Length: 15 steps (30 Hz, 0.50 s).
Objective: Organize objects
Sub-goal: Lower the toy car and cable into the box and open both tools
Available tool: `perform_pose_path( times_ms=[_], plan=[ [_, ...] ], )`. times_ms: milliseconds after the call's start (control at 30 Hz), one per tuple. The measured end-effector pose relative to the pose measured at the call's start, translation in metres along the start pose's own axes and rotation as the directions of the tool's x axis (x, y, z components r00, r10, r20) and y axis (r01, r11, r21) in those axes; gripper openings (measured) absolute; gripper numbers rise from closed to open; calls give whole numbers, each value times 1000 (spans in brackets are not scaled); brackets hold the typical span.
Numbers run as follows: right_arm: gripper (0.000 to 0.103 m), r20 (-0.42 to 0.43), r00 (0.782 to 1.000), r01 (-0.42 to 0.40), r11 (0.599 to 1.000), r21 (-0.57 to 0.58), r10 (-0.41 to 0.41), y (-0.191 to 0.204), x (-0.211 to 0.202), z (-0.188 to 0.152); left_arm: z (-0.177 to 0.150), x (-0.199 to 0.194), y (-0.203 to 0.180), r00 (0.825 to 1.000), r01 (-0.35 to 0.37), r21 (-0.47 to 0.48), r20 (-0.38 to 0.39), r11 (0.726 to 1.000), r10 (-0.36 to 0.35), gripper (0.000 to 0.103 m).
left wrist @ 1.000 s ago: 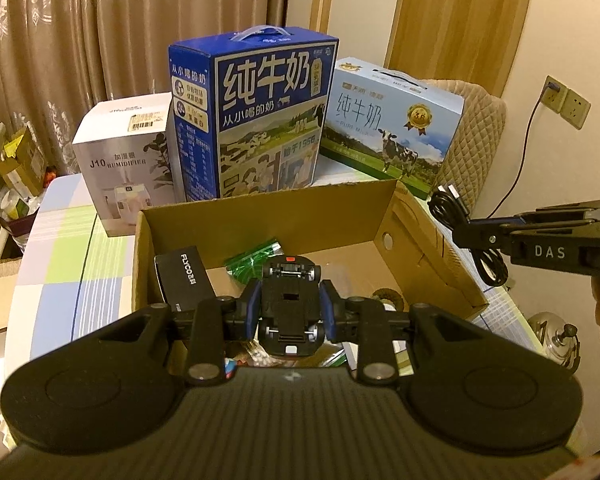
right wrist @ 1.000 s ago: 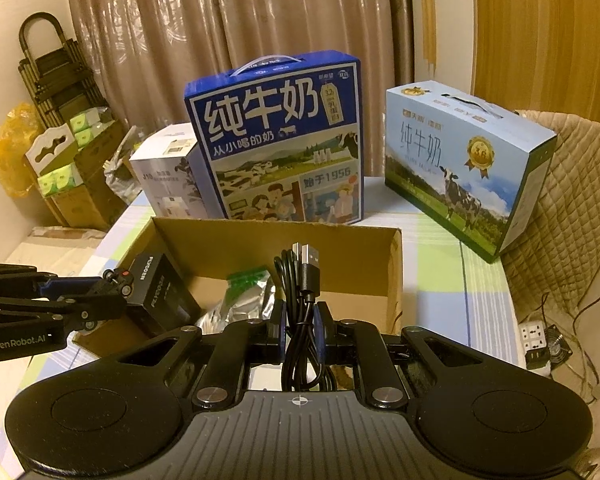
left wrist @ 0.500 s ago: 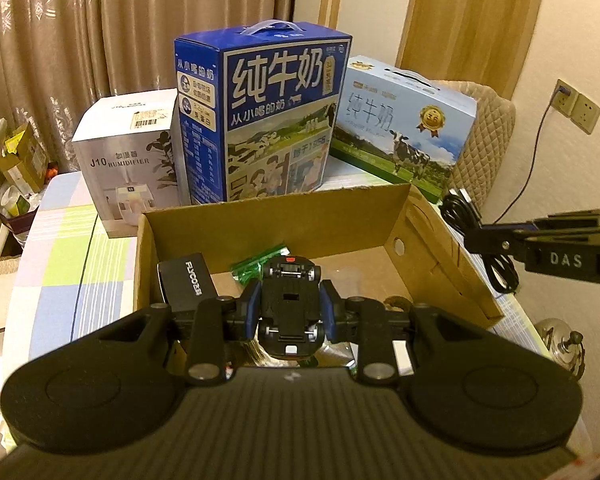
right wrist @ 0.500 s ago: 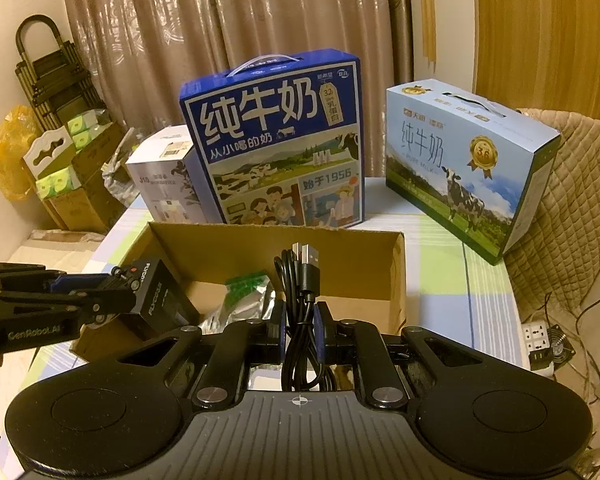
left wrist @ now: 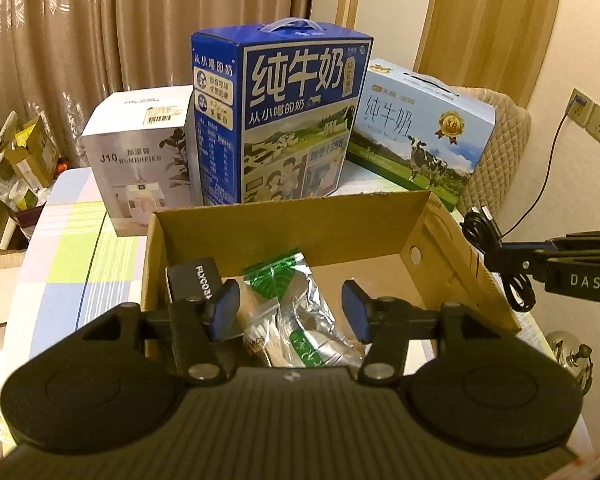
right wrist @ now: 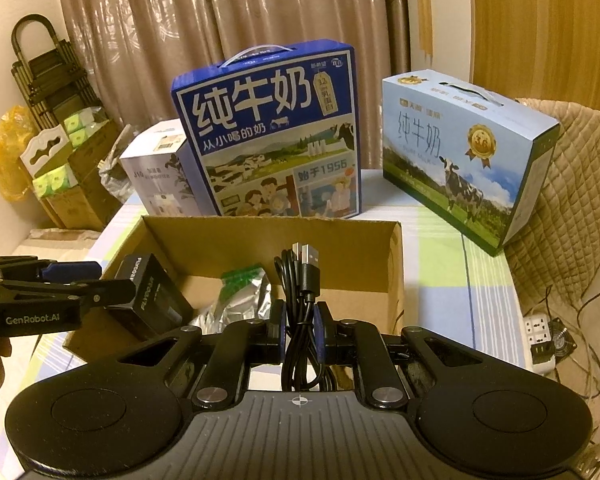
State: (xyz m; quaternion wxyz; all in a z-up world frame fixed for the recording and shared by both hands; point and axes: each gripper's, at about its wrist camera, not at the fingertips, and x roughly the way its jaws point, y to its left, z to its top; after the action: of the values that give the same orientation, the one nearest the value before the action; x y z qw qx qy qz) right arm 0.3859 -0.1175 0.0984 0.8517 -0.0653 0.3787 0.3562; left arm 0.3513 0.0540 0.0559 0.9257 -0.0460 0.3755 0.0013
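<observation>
An open cardboard box (left wrist: 292, 204) (right wrist: 268, 224) stands on the checked tablecloth. Inside it lie a black FLYCO box (left wrist: 194, 284) (right wrist: 152, 296) at the left and silver-green foil packets (left wrist: 300, 304) (right wrist: 244, 292) in the middle. My left gripper (left wrist: 288, 308) (right wrist: 88, 284) hangs over the box's near left part. Its jaws are opening and nothing is between them. My right gripper (right wrist: 300, 320) (left wrist: 512, 256) hovers at the box's right side, shut on a coiled black USB cable (right wrist: 304, 276) (left wrist: 484, 228) whose plugs stick up.
Behind the box stand a dark blue milk carton (left wrist: 288, 120) (right wrist: 272, 132), a light blue milk carton (left wrist: 420, 136) (right wrist: 464, 152) and a white humidifier box (left wrist: 140, 152). A quilted chair back (right wrist: 572, 200) is at the right, a power strip (right wrist: 538, 336) on the floor.
The left jaws have spread apart. The black clamp-like gadget they gripped is no longer between them or in view. The right gripper still holds the cable in the same place.
</observation>
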Motion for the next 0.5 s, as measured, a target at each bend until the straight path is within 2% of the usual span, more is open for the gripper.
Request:
perform_pose_path(
  times_ms=[500],
  plan=[
    [10,6,1000,7,1000,-5,-7,2,0,5,-4,0,0,1000,-2,10,-7,1000,3,53]
  ],
)
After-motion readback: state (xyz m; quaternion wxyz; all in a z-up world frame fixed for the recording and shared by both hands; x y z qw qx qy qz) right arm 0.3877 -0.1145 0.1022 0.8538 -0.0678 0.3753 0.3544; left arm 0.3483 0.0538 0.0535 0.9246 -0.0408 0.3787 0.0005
